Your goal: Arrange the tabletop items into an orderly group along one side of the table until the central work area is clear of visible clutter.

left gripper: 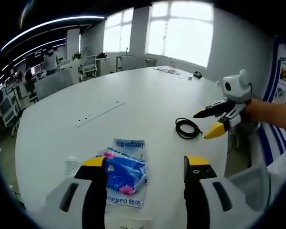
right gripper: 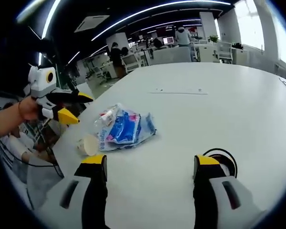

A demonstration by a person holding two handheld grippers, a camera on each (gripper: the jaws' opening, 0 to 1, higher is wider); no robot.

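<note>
Hovering over white table (left gripper: 148,95), left gripper (left gripper: 145,164) jaws spread beside tissue pack (left gripper: 126,171), right gripper (right gripper: 150,164) parted (empty) beside black cable coil (right gripper: 221,157), paper cup (right gripper: 88,144) touching pack

Table (left gripper: 133,95): smooth matt white top. Tissue pack (left gripper: 126,169): glossy crinkled plastic wrap. Cable coil (left gripper: 188,128): black, rubbery. Cup (right gripper: 88,144): probably paper, matt. Gripper tips (left gripper: 209,123): yellow plastic.
</note>
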